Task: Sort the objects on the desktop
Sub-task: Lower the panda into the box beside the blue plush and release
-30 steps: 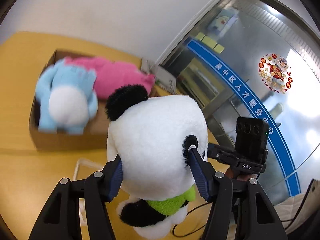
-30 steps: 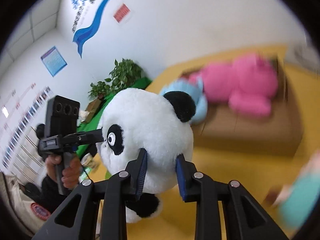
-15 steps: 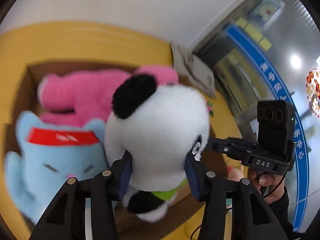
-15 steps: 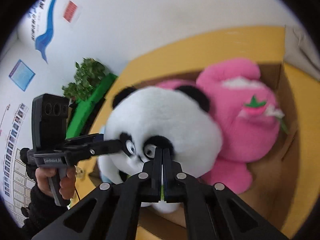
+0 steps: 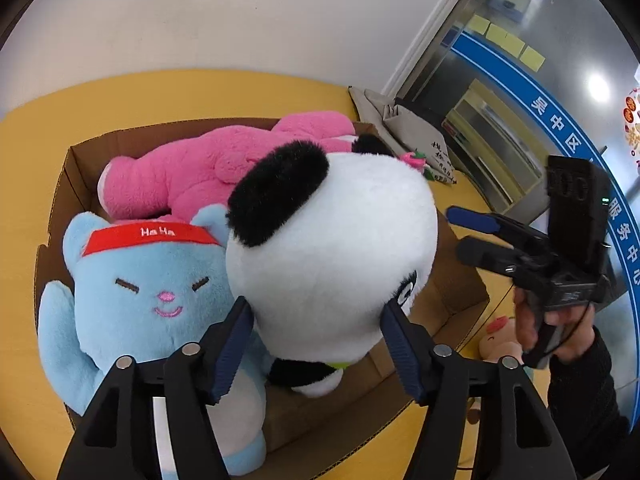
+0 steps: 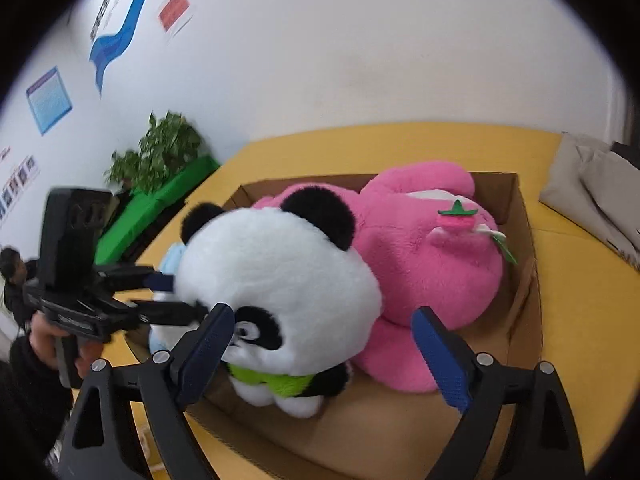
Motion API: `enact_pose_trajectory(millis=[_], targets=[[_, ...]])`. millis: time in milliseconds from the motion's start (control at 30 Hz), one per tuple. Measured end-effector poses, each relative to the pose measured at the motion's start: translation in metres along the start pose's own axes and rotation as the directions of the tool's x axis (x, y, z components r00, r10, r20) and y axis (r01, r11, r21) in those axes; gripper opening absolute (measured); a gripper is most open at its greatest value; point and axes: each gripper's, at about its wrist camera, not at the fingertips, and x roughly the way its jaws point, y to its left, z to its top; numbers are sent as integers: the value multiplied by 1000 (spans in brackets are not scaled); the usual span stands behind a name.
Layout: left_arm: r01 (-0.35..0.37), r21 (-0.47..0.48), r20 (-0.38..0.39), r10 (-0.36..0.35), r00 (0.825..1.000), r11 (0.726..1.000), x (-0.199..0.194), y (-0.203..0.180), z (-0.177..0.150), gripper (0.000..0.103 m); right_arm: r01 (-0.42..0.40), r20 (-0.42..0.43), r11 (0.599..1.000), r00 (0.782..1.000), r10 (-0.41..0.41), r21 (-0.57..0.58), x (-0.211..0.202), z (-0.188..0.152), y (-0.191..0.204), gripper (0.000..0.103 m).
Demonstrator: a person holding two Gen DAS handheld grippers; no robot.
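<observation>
The right gripper [image 6: 322, 354], jaws just opened wide, flanks the panda plush [image 6: 276, 280] in the cardboard box [image 6: 520, 264].

Non-task surroundings. Yellow tabletop [image 6: 400, 144] abuts a white wall [image 6: 360, 40]. Potted green plant [image 6: 160, 152] at 10 o'clock in the right wrist view, above a green bench [image 6: 160, 204]. Grey fabric bag [image 5: 400, 120] at 1 o'clock in the left wrist view; glass door with blue banner [image 5: 560, 120] at 2 o'clock.

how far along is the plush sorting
Done: pink plush and blue plush lie in the cardboard box. In hand: panda plush sits in the box between the left hand-held gripper; right hand-held gripper just opened. Left: small pink toy outside.
</observation>
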Motion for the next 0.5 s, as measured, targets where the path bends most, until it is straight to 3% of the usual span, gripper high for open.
enact_pose_trajectory(millis=[100, 167, 300, 400, 500], targets=[[11, 8, 18, -11, 1000, 1000, 7, 2, 2, 78, -113, -35, 994, 993, 113, -5, 23, -2, -5, 90], [22, 9, 29, -22, 999, 1000, 11, 4, 0, 79, -194, -36, 981, 980, 194, 0, 36, -5, -7, 74], [71, -26, 35, -70, 997, 997, 12, 11, -2, 66, -190, 15, 981, 982, 190, -25, 27, -17, 5, 54], [107, -26, 27, -106, 994, 994, -2, 5, -4, 62, -176, 36, 984, 984, 176, -5, 4, -24, 20, 51], [115, -31, 16, -114, 993, 993, -22, -5, -2, 61, -187, -18, 977, 982, 190, 104, -13, -23, 21, 48]])
